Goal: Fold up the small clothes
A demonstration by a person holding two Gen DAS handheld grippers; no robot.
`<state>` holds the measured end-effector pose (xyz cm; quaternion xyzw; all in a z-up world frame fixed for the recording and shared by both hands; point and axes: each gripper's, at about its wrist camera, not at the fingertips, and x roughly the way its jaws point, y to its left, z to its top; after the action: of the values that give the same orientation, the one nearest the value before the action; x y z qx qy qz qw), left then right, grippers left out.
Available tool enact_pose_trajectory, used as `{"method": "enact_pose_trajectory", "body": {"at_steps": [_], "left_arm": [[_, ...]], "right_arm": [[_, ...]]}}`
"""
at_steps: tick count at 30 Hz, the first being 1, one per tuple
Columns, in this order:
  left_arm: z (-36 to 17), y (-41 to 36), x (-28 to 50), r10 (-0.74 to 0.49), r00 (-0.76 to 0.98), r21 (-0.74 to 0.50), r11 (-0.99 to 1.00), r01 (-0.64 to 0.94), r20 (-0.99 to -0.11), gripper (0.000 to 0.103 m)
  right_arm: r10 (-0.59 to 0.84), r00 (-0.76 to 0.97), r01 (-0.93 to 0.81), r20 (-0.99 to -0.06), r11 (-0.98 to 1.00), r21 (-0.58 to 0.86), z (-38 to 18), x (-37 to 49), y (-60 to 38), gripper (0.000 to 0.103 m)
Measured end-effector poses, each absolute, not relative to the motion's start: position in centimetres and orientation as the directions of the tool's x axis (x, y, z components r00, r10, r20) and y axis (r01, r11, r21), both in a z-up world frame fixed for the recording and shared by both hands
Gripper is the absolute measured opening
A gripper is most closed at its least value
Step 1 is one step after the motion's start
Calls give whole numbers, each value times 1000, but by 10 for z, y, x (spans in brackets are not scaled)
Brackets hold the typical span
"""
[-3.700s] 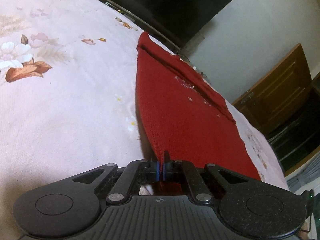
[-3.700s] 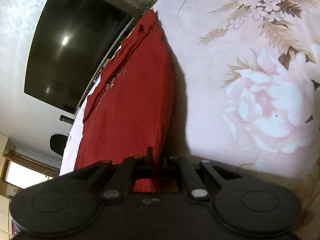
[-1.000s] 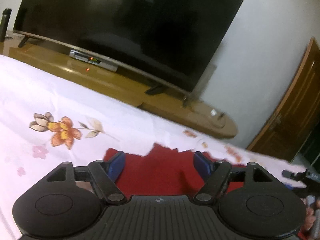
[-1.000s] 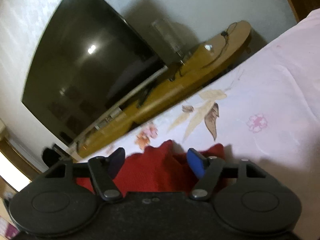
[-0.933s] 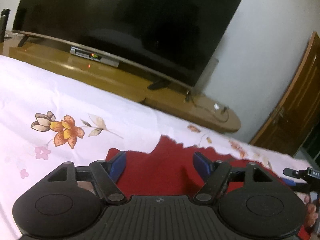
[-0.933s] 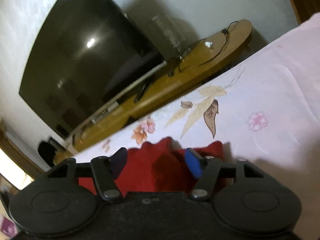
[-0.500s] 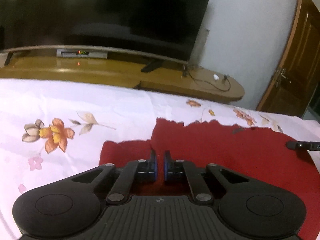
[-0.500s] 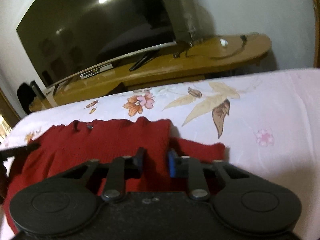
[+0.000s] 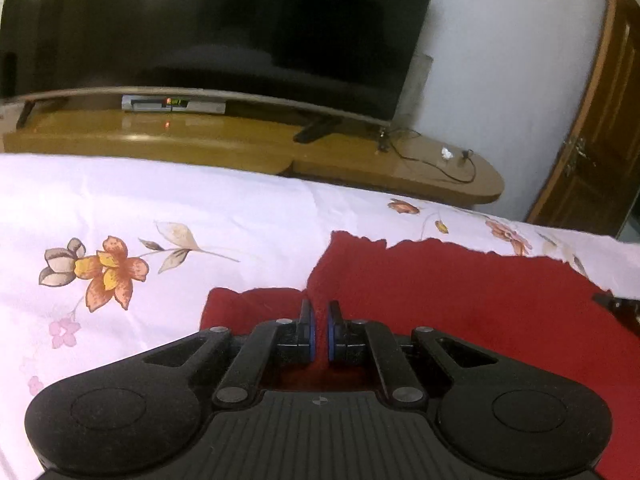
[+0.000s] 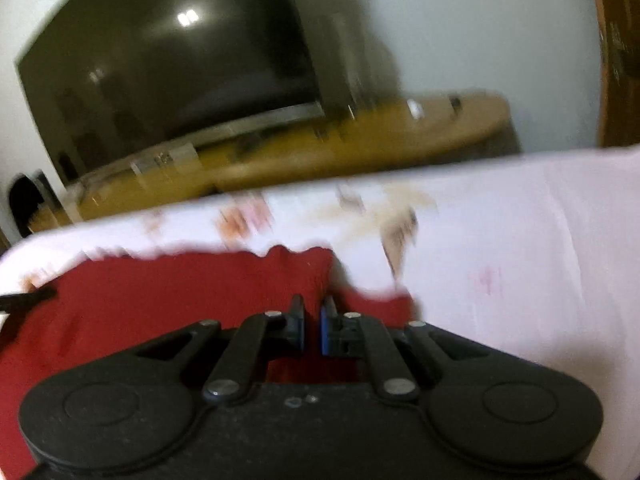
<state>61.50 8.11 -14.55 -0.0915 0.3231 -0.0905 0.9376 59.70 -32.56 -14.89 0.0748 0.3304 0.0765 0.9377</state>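
Note:
A red knit garment (image 9: 460, 292) lies spread on the floral bedsheet (image 9: 160, 208). My left gripper (image 9: 319, 312) is shut on a raised fold of the garment near its left end, where a sleeve (image 9: 248, 304) sticks out. In the blurred right wrist view, my right gripper (image 10: 312, 312) is shut on the red garment (image 10: 180, 296) near its right end, beside a sleeve (image 10: 380, 300). The tip of each gripper shows at the edge of the other's view.
A large dark TV (image 9: 224, 28) stands on a low wooden stand (image 9: 260, 148) beyond the bed's far edge. A set-top box (image 9: 174, 103) sits under it. A brown wooden door (image 9: 600, 128) is at the right. The sheet extends left and right of the garment.
Both grippers were open over the garment a second ago. Both have since closed on the red fabric. The right wrist view is now blurred by motion.

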Motion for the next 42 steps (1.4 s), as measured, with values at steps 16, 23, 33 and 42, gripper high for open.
{"method": "enact_pose_trajectory", "body": {"at_steps": [16,23,33,42], "left_arm": [[-112,-21,599,-324,798,-137,945,296,-508,68],[-138,-21,605,-295,753,-140,954,264,-589,67],[-140,43,592,-222,781,-90,974,210,-584,67],[-111,10,553,-274,807,-35,953,301,-524,67]], "right_arm": [[306,731,-330,-610,941,76,-128,610,-219,41],[302,689,-386,-659,922,20,-151,620,-195,41],[297,678,-429,-672,902,-34,-144,594,-263,52],[401,680,-461,-614,885,68,-113,560,-272,39]]}}
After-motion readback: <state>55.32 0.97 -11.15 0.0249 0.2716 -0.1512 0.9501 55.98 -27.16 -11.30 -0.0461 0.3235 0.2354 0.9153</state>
